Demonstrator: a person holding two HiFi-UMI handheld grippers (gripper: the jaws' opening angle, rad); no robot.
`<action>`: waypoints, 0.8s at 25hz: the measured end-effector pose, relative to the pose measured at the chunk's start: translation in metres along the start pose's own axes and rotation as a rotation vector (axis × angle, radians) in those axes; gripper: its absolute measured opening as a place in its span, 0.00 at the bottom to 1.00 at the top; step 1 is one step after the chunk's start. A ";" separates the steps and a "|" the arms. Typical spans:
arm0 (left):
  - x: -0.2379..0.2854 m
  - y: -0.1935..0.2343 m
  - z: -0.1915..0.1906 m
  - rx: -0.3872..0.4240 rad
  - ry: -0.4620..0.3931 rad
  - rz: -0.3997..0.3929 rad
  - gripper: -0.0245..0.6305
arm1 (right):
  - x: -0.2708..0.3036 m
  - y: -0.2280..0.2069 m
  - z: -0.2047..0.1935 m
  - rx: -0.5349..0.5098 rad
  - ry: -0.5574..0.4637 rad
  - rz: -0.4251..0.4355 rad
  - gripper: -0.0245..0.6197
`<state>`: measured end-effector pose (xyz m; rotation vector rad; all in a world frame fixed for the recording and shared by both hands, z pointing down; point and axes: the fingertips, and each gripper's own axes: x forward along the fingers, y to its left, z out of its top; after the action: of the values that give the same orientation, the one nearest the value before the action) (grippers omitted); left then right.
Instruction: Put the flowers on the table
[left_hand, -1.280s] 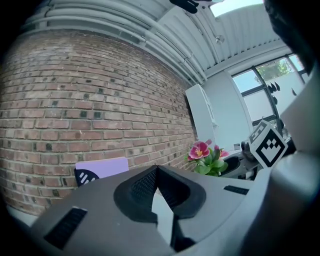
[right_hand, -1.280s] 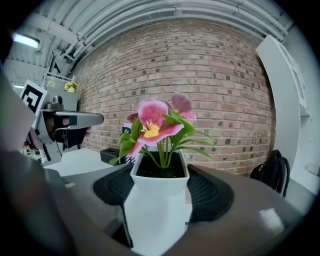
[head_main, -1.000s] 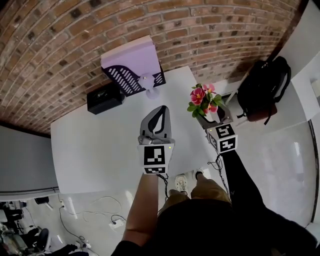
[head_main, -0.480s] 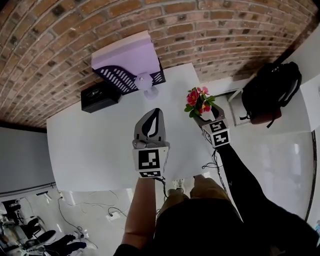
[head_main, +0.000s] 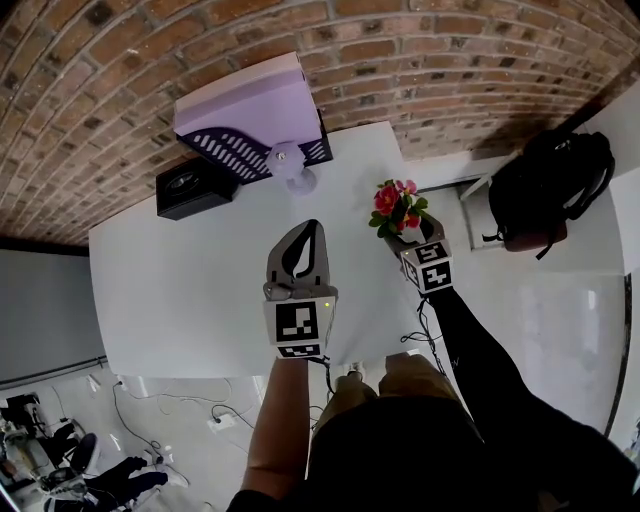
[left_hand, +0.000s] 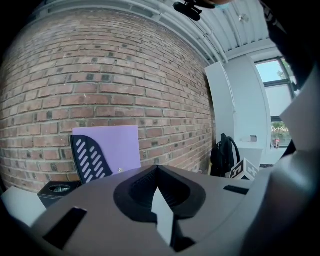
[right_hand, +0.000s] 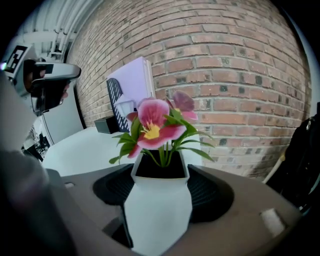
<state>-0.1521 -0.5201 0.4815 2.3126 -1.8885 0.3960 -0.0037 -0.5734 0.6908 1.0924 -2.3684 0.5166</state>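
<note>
The right gripper (right_hand: 160, 202) pinched the white pot (right_hand: 158, 215) upright, its flowers (right_hand: 154, 125) rising above the jaws, over the table (head_main: 190, 280) near its right edge. Bare tabletop lay to the left. The left gripper (head_main: 300, 250), pressed together and empty, hovered mid-table.

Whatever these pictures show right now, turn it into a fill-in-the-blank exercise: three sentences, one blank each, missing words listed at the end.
1. The right gripper is shut on a white pot that holds pink ____.
2. The left gripper has its jaws together, with ____ between them.
3. The purple board at the far edge of the table leans against a ____ wall.

Missing words: flowers; nothing; brick.
</note>
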 end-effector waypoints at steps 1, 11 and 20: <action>0.001 0.000 -0.001 0.003 0.002 0.000 0.05 | 0.001 0.001 0.001 -0.007 -0.003 0.004 0.56; -0.004 0.000 -0.004 -0.001 0.007 0.000 0.05 | -0.010 0.008 -0.001 0.031 -0.052 0.022 0.58; -0.025 -0.002 0.004 -0.002 -0.018 -0.012 0.05 | -0.047 0.015 0.003 -0.003 -0.078 -0.034 0.58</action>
<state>-0.1548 -0.4969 0.4709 2.3324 -1.8813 0.3735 0.0103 -0.5372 0.6598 1.1692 -2.4120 0.4658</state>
